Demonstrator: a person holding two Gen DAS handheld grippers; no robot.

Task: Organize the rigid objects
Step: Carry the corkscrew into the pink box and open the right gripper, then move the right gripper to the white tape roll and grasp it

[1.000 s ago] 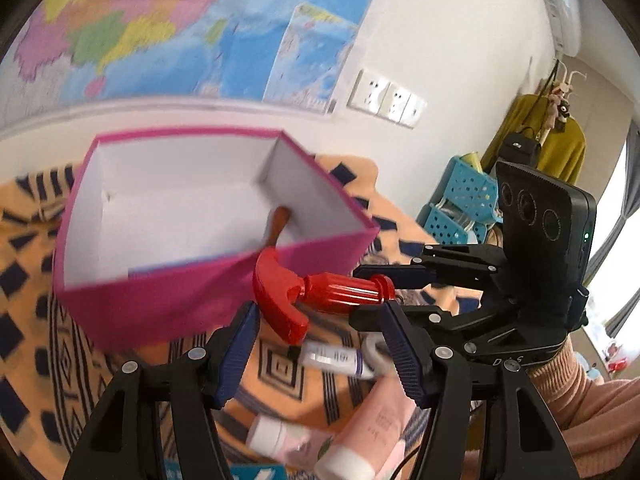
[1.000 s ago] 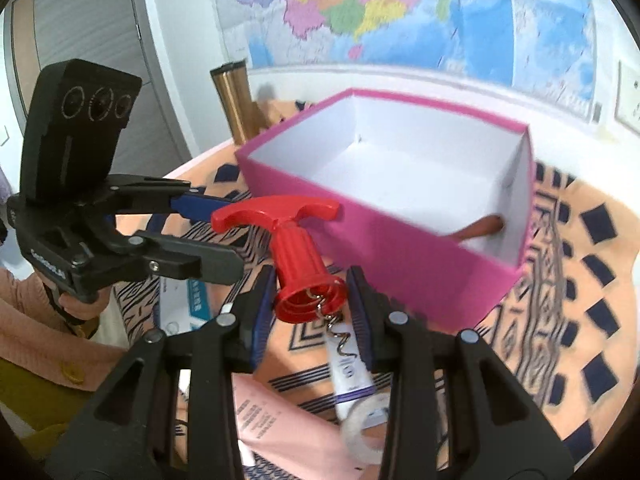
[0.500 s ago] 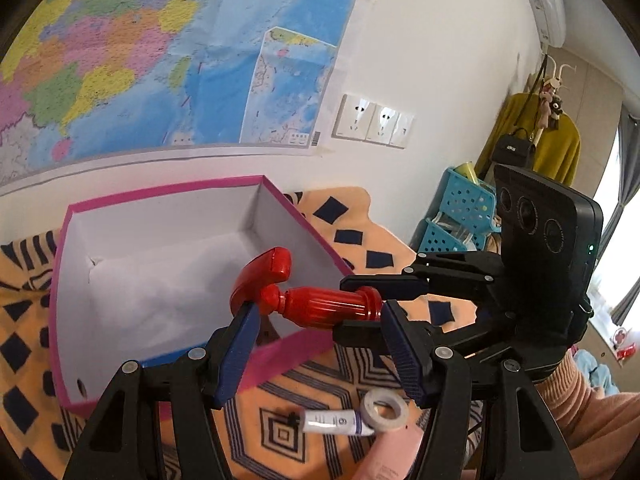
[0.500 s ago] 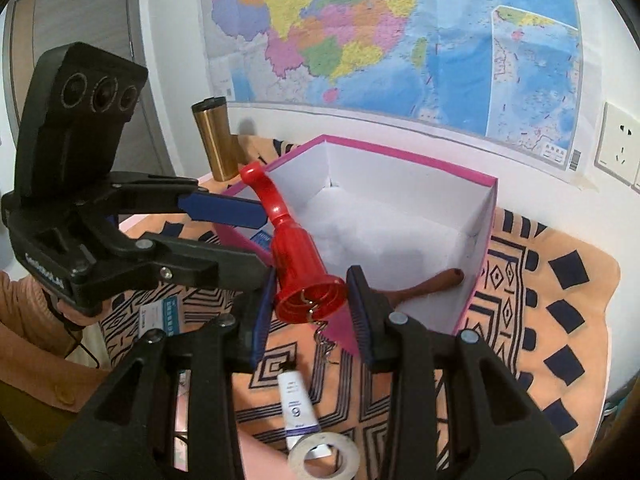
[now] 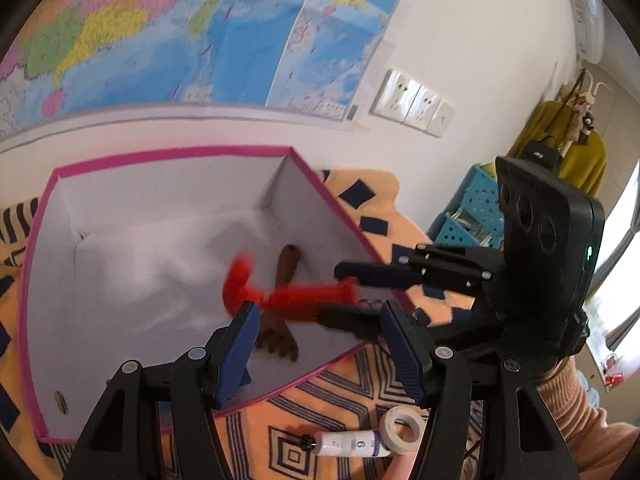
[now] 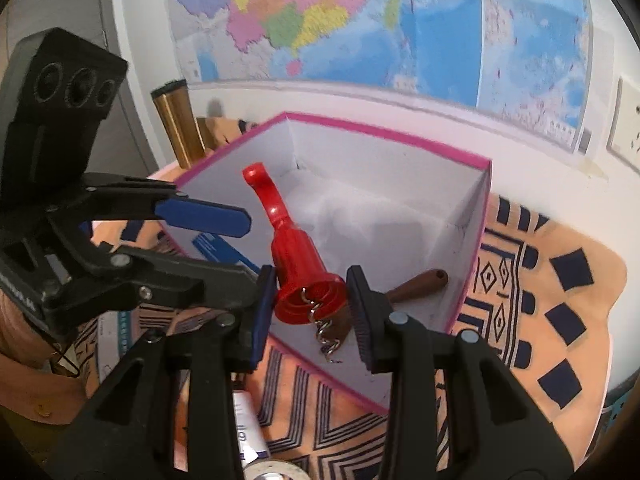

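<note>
A wooden fork (image 5: 280,312) lies in the pink box (image 5: 340,216) under the corkscrew (image 6: 298,264).

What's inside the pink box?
Inside the pink box lies a brown wooden fork-like scoop on the white bottom. The right claw holds a red corkscrew over it, hiding some of the floor. A blue item peeks out, partly covered.

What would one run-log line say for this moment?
right gripper: shut on red corkscrew | position: over pink box | left gripper: open, empty | in box: brown wooden fork
</note>
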